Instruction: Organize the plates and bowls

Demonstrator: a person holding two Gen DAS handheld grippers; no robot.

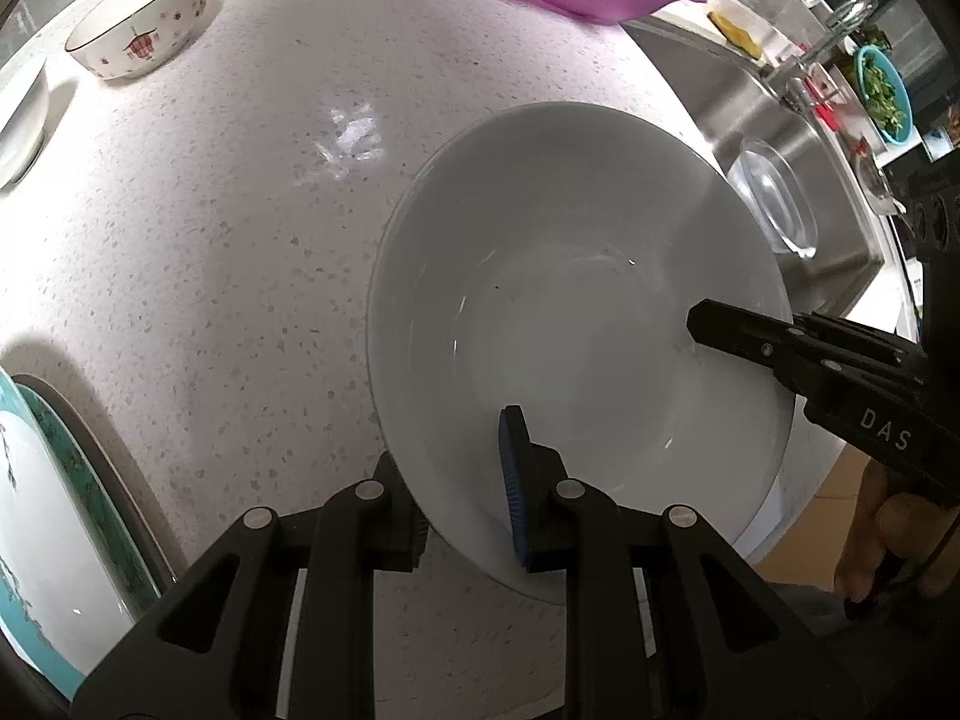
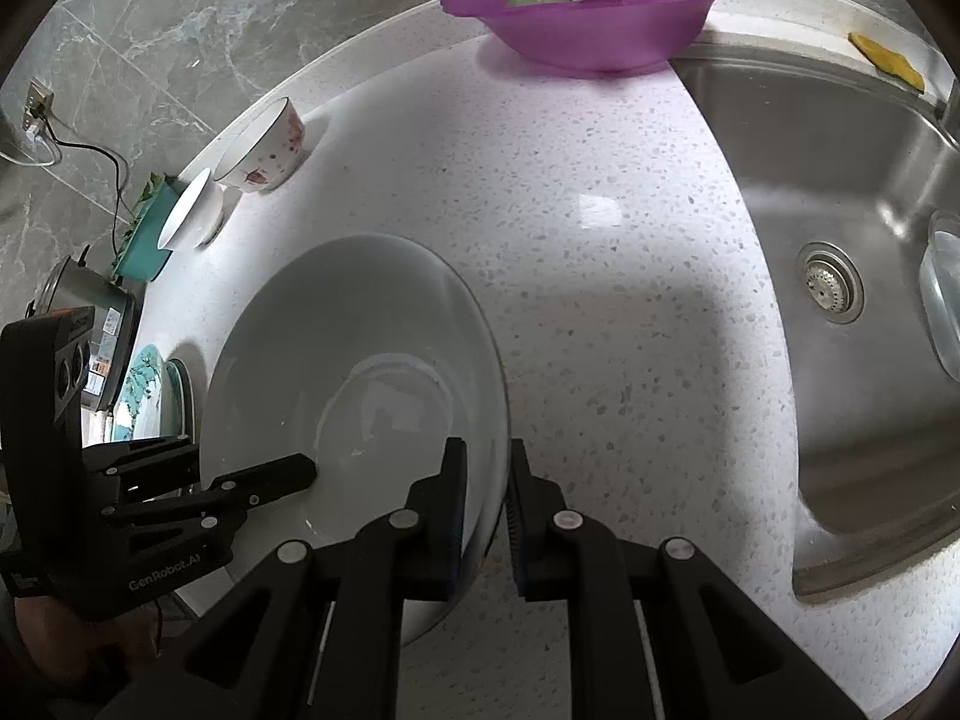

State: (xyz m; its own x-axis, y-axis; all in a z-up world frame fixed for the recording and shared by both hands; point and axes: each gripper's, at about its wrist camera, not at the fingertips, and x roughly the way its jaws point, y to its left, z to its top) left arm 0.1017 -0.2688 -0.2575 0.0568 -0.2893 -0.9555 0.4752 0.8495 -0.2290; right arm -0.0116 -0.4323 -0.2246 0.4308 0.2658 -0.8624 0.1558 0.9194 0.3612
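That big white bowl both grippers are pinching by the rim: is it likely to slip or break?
Probably slippery: the big white bowl looks glazed and shiny, and each gripper pinches only its thin rim. Likely stiff and rather heavy, since both the left gripper and the right gripper hold it. It looks ceramic, so dropping it on the speckled counter might chip it.

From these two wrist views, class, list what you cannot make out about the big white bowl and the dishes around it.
- White bowl: underside hidden by its own body in both views, so contact with the counter is unclear.
- Left gripper: outer fingertip hidden behind the bowl rim, left wrist view.
- Teal patterned plates: cut off by the left wrist frame edge; count unclear.
- Glass dish in the sink: cut off by the right wrist frame edge.
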